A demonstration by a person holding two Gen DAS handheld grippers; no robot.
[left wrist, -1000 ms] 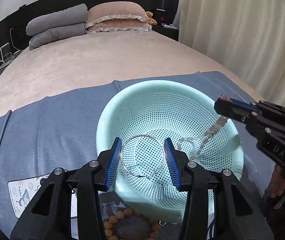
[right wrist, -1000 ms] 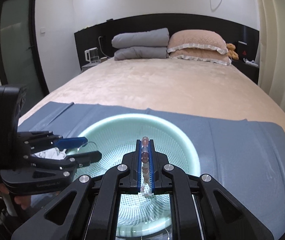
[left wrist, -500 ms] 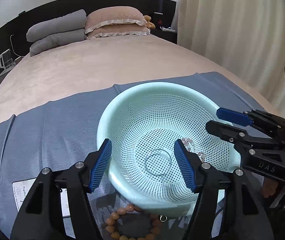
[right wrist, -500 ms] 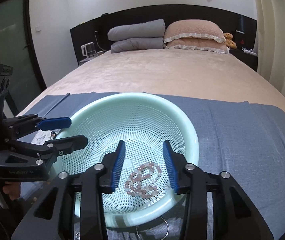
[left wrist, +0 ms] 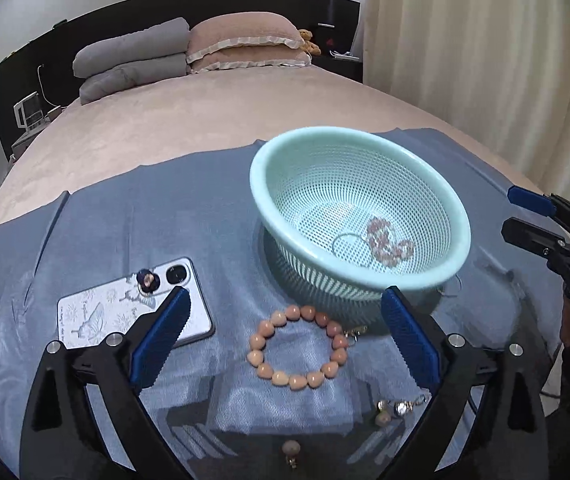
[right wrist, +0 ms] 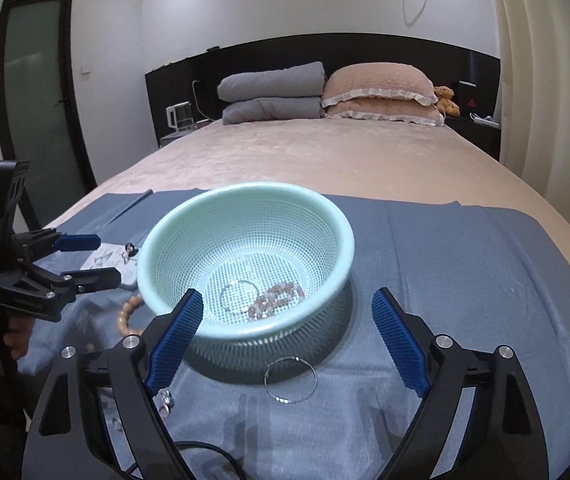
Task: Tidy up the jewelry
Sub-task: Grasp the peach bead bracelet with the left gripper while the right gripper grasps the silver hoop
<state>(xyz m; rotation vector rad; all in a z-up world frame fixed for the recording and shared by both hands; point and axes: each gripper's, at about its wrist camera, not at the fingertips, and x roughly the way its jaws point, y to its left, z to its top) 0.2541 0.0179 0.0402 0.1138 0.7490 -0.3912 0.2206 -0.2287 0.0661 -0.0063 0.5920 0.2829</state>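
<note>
Left wrist view: the left gripper (left wrist: 285, 320) stands wide apart, empty; the peach bead bracelet (left wrist: 298, 347) lies flat on the blue cloth (left wrist: 85, 240) between its fingers, just before the mint basket (left wrist: 359, 280), which holds a pink bead strand (left wrist: 385, 240) and a wire hoop (left wrist: 347, 242).

Right wrist view: the right gripper (right wrist: 287, 330) is spread open, empty; a second silver hoop (right wrist: 291, 379) lies flat between its fingers, beside the basket.

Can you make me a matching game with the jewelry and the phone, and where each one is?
Things:
1. pink bead bracelet
2. peach bead bracelet
3. phone
4. silver hoop

Places:
A. on the blue cloth, in front of the basket, right wrist view
B. inside the green basket
C. on the cloth, left of the basket
D. between the left gripper fingers, on the cloth

Pairs: 1-B, 2-D, 3-C, 4-A
</note>
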